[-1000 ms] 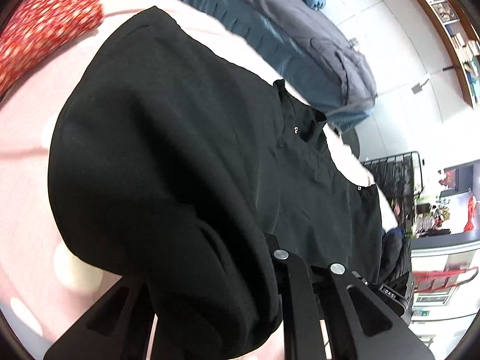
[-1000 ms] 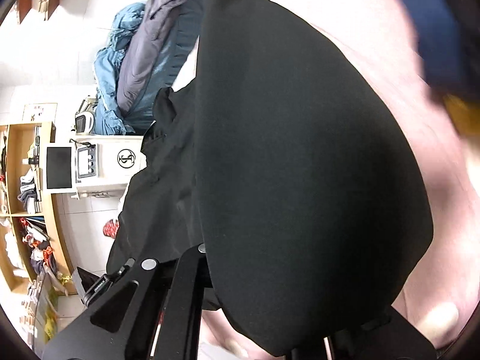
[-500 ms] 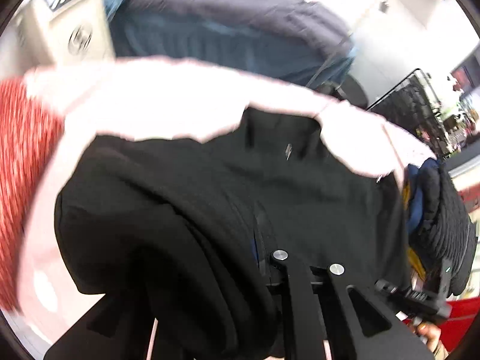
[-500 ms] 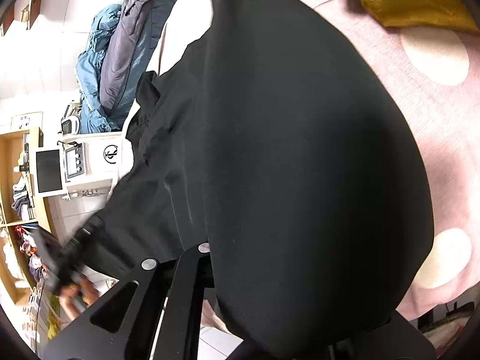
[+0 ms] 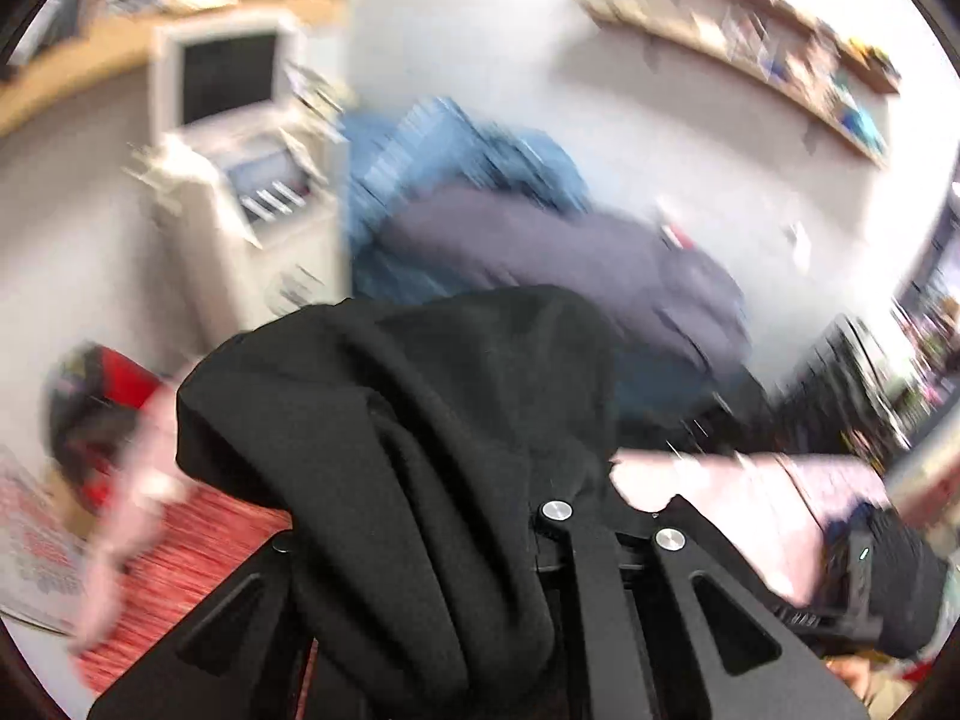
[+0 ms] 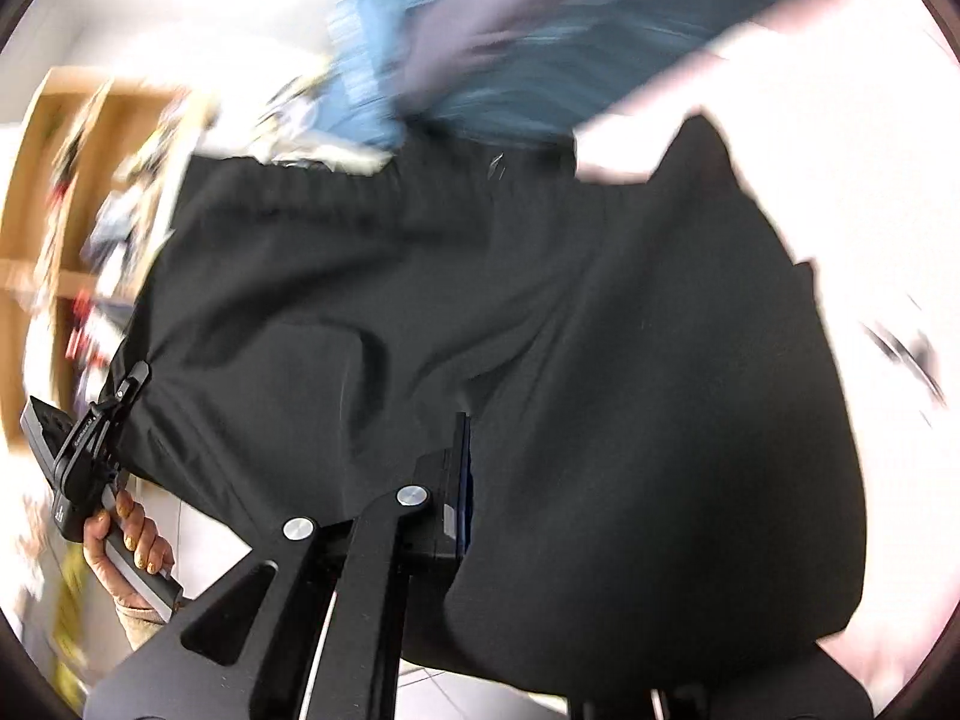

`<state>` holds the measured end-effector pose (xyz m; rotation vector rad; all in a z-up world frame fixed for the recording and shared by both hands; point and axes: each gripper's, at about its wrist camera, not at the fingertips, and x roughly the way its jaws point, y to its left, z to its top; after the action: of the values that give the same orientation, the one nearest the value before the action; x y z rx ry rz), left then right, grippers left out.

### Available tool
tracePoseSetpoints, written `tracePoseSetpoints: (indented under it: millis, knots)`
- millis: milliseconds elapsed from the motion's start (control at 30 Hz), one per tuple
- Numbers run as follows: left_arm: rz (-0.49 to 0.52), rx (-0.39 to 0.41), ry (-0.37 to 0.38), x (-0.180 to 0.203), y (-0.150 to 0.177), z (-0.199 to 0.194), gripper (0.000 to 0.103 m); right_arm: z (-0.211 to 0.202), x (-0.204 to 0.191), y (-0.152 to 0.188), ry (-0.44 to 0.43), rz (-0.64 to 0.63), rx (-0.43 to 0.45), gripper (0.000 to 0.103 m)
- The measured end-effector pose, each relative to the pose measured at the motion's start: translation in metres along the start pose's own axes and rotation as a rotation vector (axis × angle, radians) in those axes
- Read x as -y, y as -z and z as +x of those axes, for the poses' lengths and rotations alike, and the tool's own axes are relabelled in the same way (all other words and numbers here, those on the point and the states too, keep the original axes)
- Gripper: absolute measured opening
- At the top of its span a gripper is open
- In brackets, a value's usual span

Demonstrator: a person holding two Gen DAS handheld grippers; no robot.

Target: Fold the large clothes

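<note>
Garment [image 6: 540, 330] hangs between claws (coats [image 5: 540, 252] behind).

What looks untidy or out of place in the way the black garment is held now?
The black garment hangs bunched in thick folds over the left gripper, not flat. The right gripper also clamps it.

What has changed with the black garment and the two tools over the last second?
Both tools have swung up and carried the black garment off the pink surface, so the left view now faces the room. The left tool and right tool stay shut on the cloth; nothing was let go.
</note>
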<state>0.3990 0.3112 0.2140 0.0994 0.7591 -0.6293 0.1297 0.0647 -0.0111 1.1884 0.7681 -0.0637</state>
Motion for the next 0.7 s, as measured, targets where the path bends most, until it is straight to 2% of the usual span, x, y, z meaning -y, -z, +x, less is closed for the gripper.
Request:
tracePoseSetpoints:
  millis: [33, 100, 133, 167, 233, 300, 333, 400, 467, 500, 567, 633, 700]
  knots:
    - [-0.027, 0.054, -0.048, -0.037, -0.01, -0.031, 0.01, 0.018, -0.038, -0.012, -0.028, -0.072, -0.011, 0.008]
    - [-0.068, 0.117, -0.138, -0.082, -0.015, -0.072, 0.01, 0.052, -0.109, -0.028, -0.087, -0.209, -0.035, 0.008]
    - [-0.114, 0.152, -0.208, -0.116, -0.008, -0.101, 0.01, 0.07, -0.142, -0.033, -0.113, -0.272, -0.056, 0.008]
    - [-0.151, 0.169, -0.239, -0.131, 0.001, -0.116, 0.011, 0.084, -0.164, -0.036, -0.127, -0.318, -0.081, 0.008]
    - [-0.258, 0.177, -0.324, -0.173, 0.038, -0.145, 0.011, 0.125, -0.212, -0.038, -0.133, -0.421, -0.133, 0.008]
    - [-0.353, 0.145, -0.401, -0.199, 0.083, -0.153, 0.011, 0.172, -0.237, -0.035, -0.11, -0.505, -0.216, 0.008]
    - [-0.43, 0.125, -0.421, -0.211, 0.115, -0.152, 0.013, 0.191, -0.242, -0.038, -0.105, -0.513, -0.251, 0.008]
    - [-0.573, 0.075, -0.454, -0.224, 0.176, -0.138, 0.015, 0.245, -0.237, -0.033, -0.08, -0.509, -0.381, 0.008]
    - [-0.752, -0.02, -0.463, -0.234, 0.249, -0.108, 0.019, 0.291, -0.218, -0.026, 0.012, -0.488, -0.459, 0.009]
    - [-0.834, -0.083, -0.447, -0.235, 0.282, -0.088, 0.019, 0.322, -0.201, -0.016, 0.103, -0.49, -0.513, 0.009]
    - [-1.008, -0.155, -0.392, -0.241, 0.346, -0.054, 0.025, 0.349, -0.175, 0.0, 0.21, -0.503, -0.54, 0.009]
    - [-1.122, -0.104, -0.364, -0.244, 0.376, -0.051, 0.033, 0.365, -0.148, 0.006, 0.225, -0.435, -0.561, 0.009]
    - [-1.146, -0.045, -0.358, -0.248, 0.381, -0.058, 0.039, 0.369, -0.125, 0.002, 0.186, -0.309, -0.561, 0.01]
